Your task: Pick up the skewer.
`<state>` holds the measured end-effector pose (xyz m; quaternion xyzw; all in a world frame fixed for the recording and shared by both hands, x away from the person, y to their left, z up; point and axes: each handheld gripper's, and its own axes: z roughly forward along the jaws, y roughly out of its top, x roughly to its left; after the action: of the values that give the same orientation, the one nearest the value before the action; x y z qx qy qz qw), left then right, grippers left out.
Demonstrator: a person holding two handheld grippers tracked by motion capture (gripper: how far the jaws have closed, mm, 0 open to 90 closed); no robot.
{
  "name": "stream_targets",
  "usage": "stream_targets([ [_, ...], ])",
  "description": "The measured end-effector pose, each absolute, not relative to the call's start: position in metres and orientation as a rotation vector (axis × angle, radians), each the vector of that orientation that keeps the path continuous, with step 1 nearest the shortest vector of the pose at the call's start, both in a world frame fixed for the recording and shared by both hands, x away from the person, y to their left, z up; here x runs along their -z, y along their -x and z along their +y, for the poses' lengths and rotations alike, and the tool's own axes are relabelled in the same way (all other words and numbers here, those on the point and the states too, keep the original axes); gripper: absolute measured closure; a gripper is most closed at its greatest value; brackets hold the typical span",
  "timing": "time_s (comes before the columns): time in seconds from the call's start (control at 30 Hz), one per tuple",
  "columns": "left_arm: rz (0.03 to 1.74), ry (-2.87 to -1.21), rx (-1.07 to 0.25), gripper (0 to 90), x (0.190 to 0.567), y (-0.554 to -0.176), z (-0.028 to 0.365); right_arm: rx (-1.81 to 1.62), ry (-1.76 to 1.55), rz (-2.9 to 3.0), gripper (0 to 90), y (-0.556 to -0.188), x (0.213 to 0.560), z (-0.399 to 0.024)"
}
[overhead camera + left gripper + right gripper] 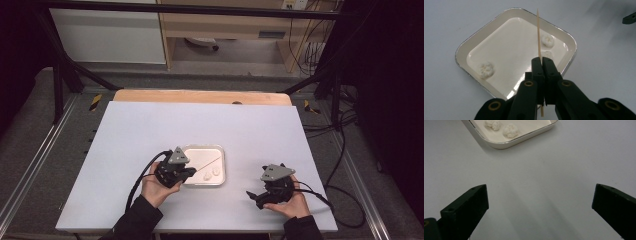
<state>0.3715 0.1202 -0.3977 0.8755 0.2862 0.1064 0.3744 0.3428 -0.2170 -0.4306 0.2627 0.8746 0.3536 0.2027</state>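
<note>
Skewer [539,32] clenched in left tongs [542,62] over tray [461,53]; right tongs [539,202] released.

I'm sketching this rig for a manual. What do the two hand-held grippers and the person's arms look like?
Each hand-held gripper, left and right, is black, topped by a grey three-cornered plate with small holes, and trails a black cable. In the gripper views the jaws are flat black bars; the left gripper's linkage shows brass-coloured pivot rings. The person wears dark long sleeves.
</note>
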Motion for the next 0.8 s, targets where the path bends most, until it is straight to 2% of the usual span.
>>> stream_targets([
  [0.8, 0.589, -2.321, -0.245, 88.9, 0.388, -0.365, 0.076, -0.801, -0.451, 2.445, 5.7, -0.337, 0.425, -0.188],
])
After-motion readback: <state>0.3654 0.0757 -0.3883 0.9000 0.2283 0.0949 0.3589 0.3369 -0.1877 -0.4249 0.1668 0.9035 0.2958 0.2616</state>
